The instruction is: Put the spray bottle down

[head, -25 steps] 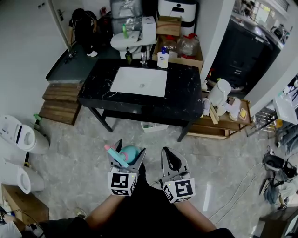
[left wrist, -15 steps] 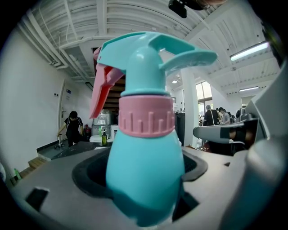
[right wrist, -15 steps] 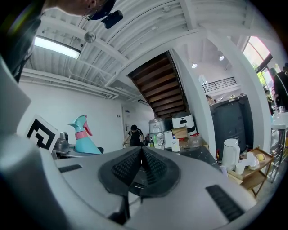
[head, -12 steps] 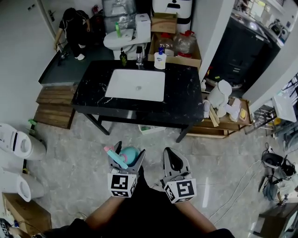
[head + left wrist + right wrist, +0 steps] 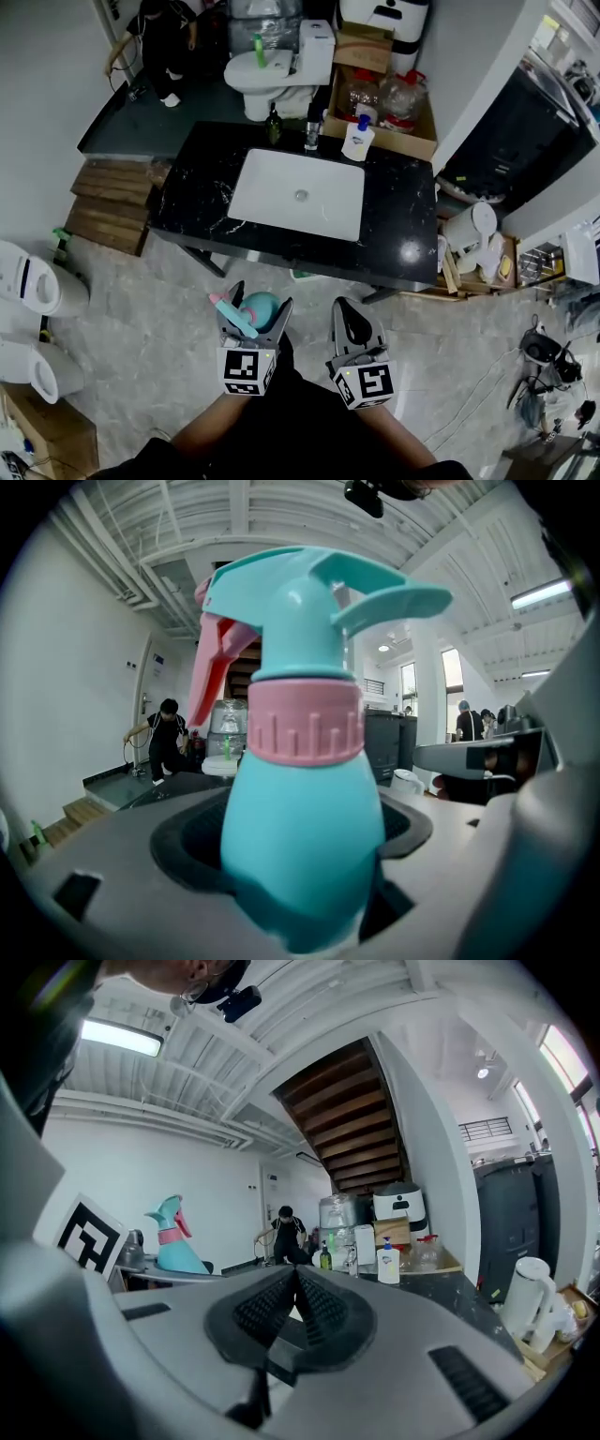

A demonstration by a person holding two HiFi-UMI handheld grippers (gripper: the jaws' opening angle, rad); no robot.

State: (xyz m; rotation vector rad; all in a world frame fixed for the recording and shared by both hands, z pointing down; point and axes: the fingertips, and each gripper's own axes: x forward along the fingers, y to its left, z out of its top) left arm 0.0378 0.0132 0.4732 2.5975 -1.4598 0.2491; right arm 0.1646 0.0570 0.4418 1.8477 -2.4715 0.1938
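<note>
A teal spray bottle [image 5: 259, 310] with a pink collar and pink trigger sits upright between the jaws of my left gripper [image 5: 255, 317], which is shut on it. In the left gripper view the spray bottle [image 5: 302, 761] fills the middle, its belly pinched by the dark pads. The right gripper view shows the same bottle [image 5: 174, 1237] off to the left. My right gripper [image 5: 354, 327] is shut with nothing in it, its pads meeting at the right gripper [image 5: 296, 1309]. Both grippers hang over the floor, in front of a black marble counter [image 5: 394, 230] with a white sink [image 5: 297, 194].
At the counter's back stand a dark bottle [image 5: 273, 123], a tap [image 5: 311, 124] and a white pump bottle [image 5: 357, 141]. A toilet [image 5: 277, 66] and a person [image 5: 169, 42] are behind it. White bins [image 5: 37, 281] stand left; a low wooden shelf with a kettle [image 5: 469, 227] is right.
The counter and sink have shifted lower and rightward in the head view and look closer. Both grippers keep their places in the view, the left still holding the bottle.
</note>
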